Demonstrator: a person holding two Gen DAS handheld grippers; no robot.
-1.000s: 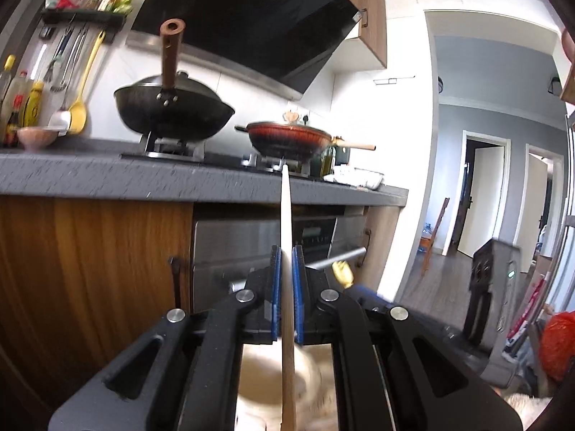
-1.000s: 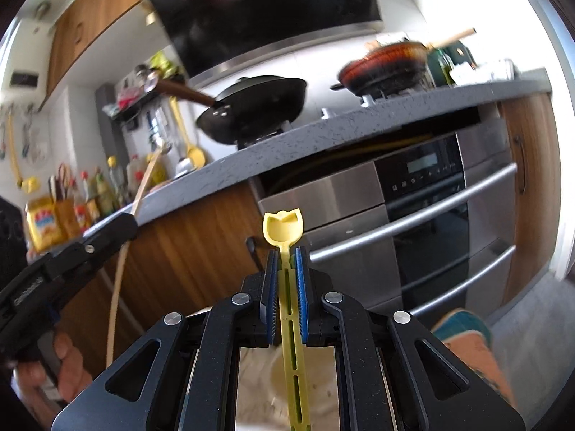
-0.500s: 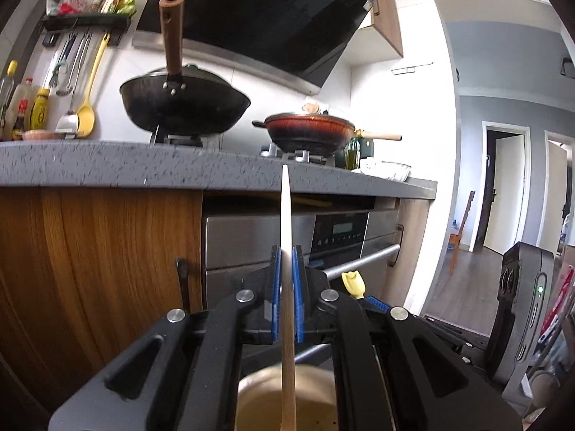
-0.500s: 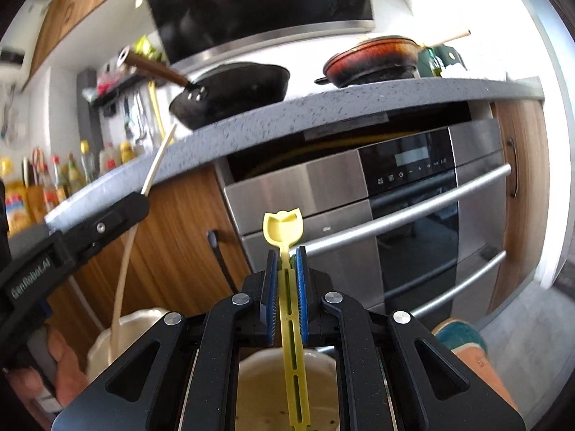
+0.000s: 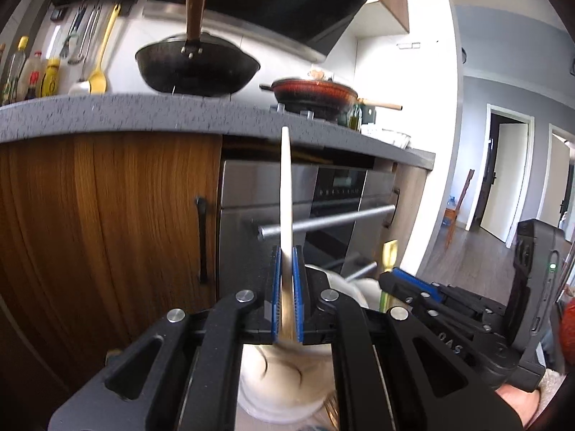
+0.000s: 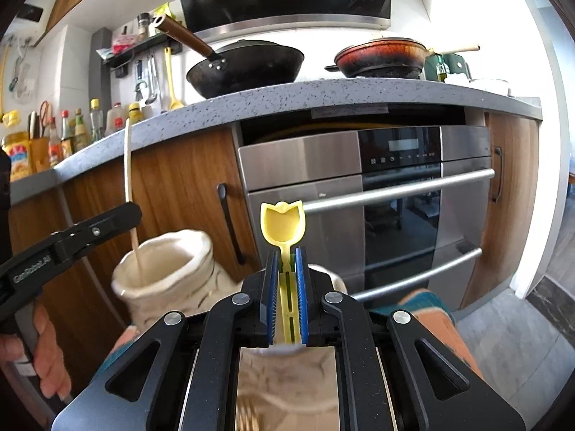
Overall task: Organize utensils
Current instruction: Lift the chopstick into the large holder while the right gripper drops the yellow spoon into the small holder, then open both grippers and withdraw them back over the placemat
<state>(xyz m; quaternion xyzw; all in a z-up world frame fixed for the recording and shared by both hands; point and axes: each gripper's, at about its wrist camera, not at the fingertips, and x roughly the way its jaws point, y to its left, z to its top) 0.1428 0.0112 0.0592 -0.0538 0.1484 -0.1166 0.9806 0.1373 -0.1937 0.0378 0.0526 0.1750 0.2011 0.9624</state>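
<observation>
My left gripper (image 5: 286,262) is shut on a pale wooden utensil (image 5: 285,194) that stands upright; its lower end dips into a cream ceramic holder (image 5: 284,384). In the right wrist view the same utensil (image 6: 128,179) enters that cream holder (image 6: 169,280), with the left gripper (image 6: 125,215) at the left. My right gripper (image 6: 286,262) is shut on a yellow plastic utensil (image 6: 283,224) with a tulip-shaped end, upright above a second cream holder (image 6: 287,380). The right gripper (image 5: 390,276) shows in the left wrist view with the yellow utensil (image 5: 389,253).
A grey countertop (image 6: 323,97) runs ahead with a black wok (image 6: 248,68) and a red pan (image 6: 381,55). Below are wooden cabinet doors (image 6: 187,194) and a steel oven (image 6: 395,197). Bottles (image 6: 72,129) stand at the left.
Both grippers have dropped lower with their utensils. The cream holders have come into view, and the wooden utensil's lower end is now inside one.
</observation>
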